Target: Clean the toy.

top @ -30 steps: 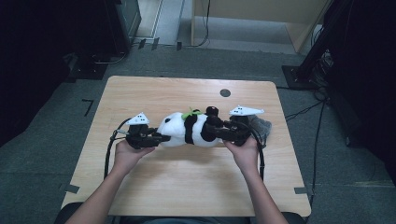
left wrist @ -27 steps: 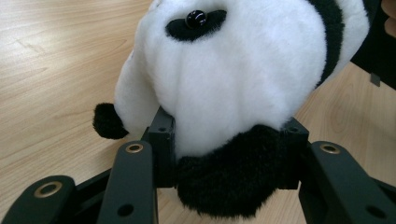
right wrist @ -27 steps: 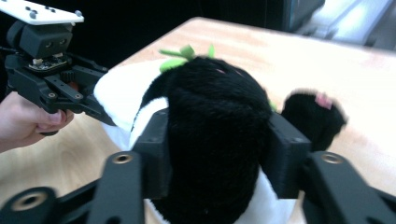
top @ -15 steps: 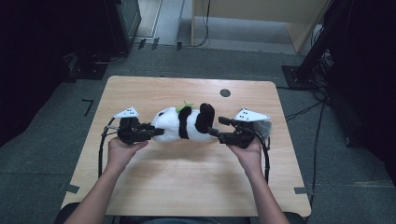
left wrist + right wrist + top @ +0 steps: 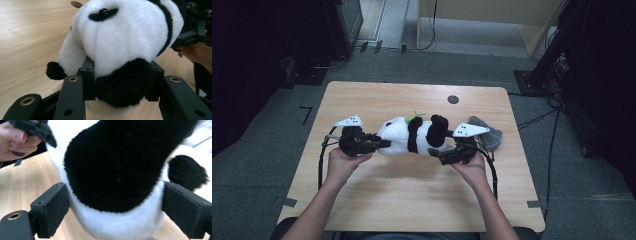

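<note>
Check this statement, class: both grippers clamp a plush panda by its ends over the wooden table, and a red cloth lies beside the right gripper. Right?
One slip: the cloth is grey, as the high view shows. The grippers do clamp the plush panda over the wooden table.

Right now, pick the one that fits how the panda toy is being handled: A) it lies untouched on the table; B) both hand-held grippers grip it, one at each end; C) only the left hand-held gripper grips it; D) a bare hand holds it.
B: the left hand-held gripper clamps one end of the panda toy and the right hand-held gripper clamps the other.
</note>
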The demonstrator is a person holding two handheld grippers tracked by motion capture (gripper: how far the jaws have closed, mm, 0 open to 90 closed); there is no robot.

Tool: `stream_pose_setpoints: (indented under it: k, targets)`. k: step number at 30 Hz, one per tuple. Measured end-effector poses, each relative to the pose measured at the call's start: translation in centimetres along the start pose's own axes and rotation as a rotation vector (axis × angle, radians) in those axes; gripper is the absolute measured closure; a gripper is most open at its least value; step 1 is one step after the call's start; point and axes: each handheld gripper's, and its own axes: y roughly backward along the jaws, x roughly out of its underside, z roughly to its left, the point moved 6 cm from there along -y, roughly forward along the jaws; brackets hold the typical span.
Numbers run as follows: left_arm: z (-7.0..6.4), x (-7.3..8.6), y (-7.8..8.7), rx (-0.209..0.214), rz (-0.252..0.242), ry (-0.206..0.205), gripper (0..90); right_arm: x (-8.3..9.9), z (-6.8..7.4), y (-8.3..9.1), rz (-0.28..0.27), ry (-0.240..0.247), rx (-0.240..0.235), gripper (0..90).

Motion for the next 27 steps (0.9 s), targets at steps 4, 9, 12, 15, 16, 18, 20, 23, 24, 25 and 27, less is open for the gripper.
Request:
stream_pose_setpoints:
  k: [4,9,12,15,16,18,20,23,24,25,27]
  targets:
    - [-0.4,0.0,-0.4,0.010,-0.012,0.012,55.1,0.1,0.3,-0.2,0.020,0.011,0.014,8.2]
    - [-0.9,0.1,-0.8,-0.003,-0.008,-0.011,54.4,0.2,0.7,-0.6,0.065,0.070,0.097,14.7]
    - [-0.8,0.1,-0.7,-0.008,-0.012,-0.013,50.6,0.2,0.9,0.0,0.056,0.088,0.105,30.8]
    - [-1.1,0.0,-0.7,-0.037,-0.018,-0.064,41.5,-0.4,1.2,0.6,0.037,0.101,0.124,41.6]
    - [-1.1,0.0,-0.7,-0.040,-0.015,-0.087,38.0,-0.6,1.2,0.7,0.040,0.097,0.123,44.2]
    - [-1.0,0.1,-0.8,-0.012,-0.014,-0.103,30.8,-0.7,1.0,0.9,0.043,0.074,0.116,46.6]
    - [-0.7,0.3,-0.6,0.005,-0.024,-0.130,25.9,-0.8,0.7,1.2,0.033,0.052,0.106,47.7]
    - [-0.6,0.3,-0.1,-0.015,-0.063,-0.200,24.5,-1.1,0.3,1.5,0.034,0.025,0.103,48.2]
    - [-0.6,0.3,0.1,-0.020,-0.072,-0.221,24.6,-1.2,0.2,1.6,0.033,0.014,0.102,48.8]
    - [-0.6,0.4,0.2,-0.018,-0.073,-0.225,24.6,-1.2,0.0,1.7,0.038,-0.003,0.096,49.1]
    - [-0.6,0.7,0.2,-0.006,-0.056,-0.225,24.9,-1.2,-0.2,1.8,0.049,-0.027,0.087,49.3]
